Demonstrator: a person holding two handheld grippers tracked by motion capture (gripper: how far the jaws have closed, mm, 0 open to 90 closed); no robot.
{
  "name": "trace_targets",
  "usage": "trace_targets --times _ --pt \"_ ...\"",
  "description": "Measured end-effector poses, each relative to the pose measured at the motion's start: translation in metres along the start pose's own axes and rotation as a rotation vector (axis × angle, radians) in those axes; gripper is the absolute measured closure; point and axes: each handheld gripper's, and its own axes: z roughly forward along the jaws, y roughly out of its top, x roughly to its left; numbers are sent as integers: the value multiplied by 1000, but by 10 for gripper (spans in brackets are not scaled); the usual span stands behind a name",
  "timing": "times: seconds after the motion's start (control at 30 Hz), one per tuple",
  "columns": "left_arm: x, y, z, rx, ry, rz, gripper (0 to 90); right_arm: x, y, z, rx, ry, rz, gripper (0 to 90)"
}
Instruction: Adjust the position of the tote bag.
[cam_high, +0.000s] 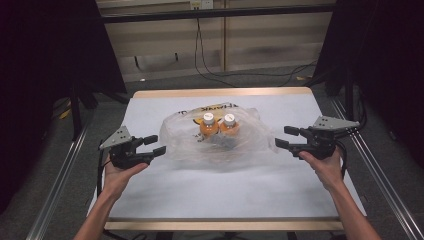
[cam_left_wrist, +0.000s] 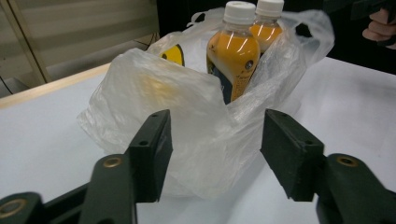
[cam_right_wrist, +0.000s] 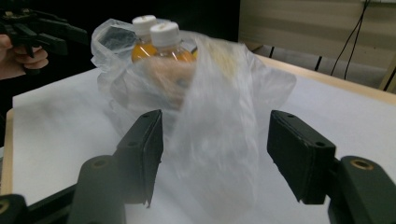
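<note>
A clear plastic bag (cam_high: 215, 140) lies spread open in the middle of the table, with two orange-drink bottles (cam_high: 208, 125) (cam_high: 229, 124) standing upright inside it side by side. My left gripper (cam_high: 155, 145) is open at the bag's left edge; in the left gripper view the bag (cam_left_wrist: 187, 116) bulges between its jaws and the near bottle (cam_left_wrist: 233, 56) rises behind. My right gripper (cam_high: 283, 137) is open at the bag's right edge. In the right gripper view a fold of the bag (cam_right_wrist: 219, 121) hangs between its jaws, with the bottles (cam_right_wrist: 163, 44) beyond.
The white tabletop (cam_high: 220, 190) has a wooden rim at front and back. Metal rails (cam_high: 60, 170) run along both sides. Cables (cam_high: 220, 75) lie on the floor beyond the far edge. Black curtains flank the table.
</note>
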Motion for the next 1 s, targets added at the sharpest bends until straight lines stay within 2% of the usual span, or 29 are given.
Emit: trace_targets --times 0.03,0.07,0.17,0.2,0.23,0.27,0.3,0.33,0.37,0.43,0.47,0.5,0.53,0.67,0.77,0.8,0.83,0.87,0.9,1.0 --pt "0 2 1 1 -4 11 452 1 3 -2 -5 4 -3 365" --pt "-1 4 4 5 -13 19 529 1 9 -1 -7 6 -5 393" --pt "-7 16 20 17 -50 50 567 2 18 10 16 21 -28 470" --pt "-7 16 20 17 -50 50 577 2 18 10 16 21 -28 470" --pt "-11 24 31 27 -53 65 580 4 25 21 24 33 -37 553" --pt "-11 28 36 32 -72 75 599 5 29 27 25 47 -43 595" --pt "-11 31 42 33 -76 72 617 5 33 34 28 54 -51 635" --pt "-11 31 42 33 -76 72 628 5 33 34 28 54 -51 635" --pt "-11 35 49 45 -80 82 628 6 38 40 37 57 -61 686" --pt "-8 40 64 76 -91 94 686 8 50 60 67 91 -85 788" --pt "-6 42 69 93 -88 109 706 8 53 65 79 99 -94 826" --pt "-6 43 74 106 -67 117 729 8 56 71 95 115 -101 848" --pt "-4 43 80 113 -68 108 744 8 58 77 108 130 -103 851" --pt "1 43 96 168 -77 118 816 7 65 100 163 134 -128 900" --pt "4 41 108 209 -79 124 815 7 67 114 194 135 -138 900" --pt "4 41 108 209 -79 124 816 7 68 118 200 138 -139 900" --pt "5 39 113 226 -80 109 816 7 68 121 208 139 -138 900" --pt "5 39 113 226 -80 109 815 7 68 121 208 139 -138 900" --pt "7 37 118 248 -72 109 815 6 66 129 230 134 -142 900" --pt "9 33 122 268 -69 107 809 4 63 132 243 116 -134 900"
